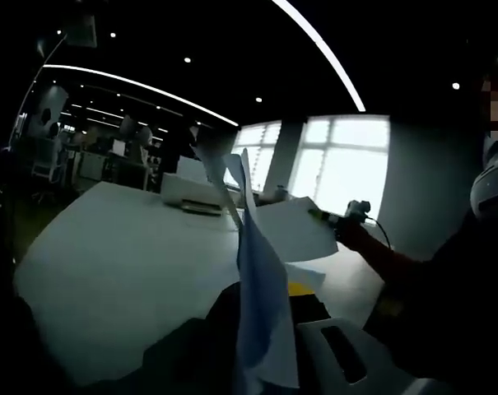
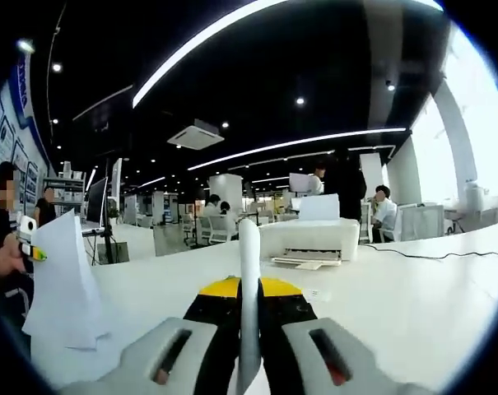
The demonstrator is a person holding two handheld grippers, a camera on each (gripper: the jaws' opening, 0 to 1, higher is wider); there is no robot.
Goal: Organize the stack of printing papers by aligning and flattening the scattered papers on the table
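Papers (image 1: 261, 304) stand on edge between the jaws of the left gripper (image 1: 269, 346) in the left gripper view, rising as a thin pale blue-white sheaf from the bottom of the picture up past the middle. The jaws are closed narrowly on the sheaf, with black pads and a yellow part pressed against it on either side. Farther off, to the right, the other gripper (image 1: 327, 218) comes in on a red-sleeved arm and pinches the corner of a white sheet (image 1: 294, 230) held up above the white table (image 1: 117, 263). A white printer (image 1: 191, 193) sits at the table's far edge, with bright windows behind it.

In the right gripper view, a sheet of paper (image 2: 249, 288) seen edge-on runs straight up the middle between the jaws of the right gripper (image 2: 249, 329). Those jaws are also drawn in tight on it, grey fingers (image 2: 162, 354) below and black and yellow parts close against the paper. At the left, a bent white sheet (image 2: 63, 276) stands upright with its lower edge at the tabletop, held at its upper left corner by the other gripper (image 2: 34, 251). The printer shows beyond the paper's top edge, and people sit at desks in the office far behind.
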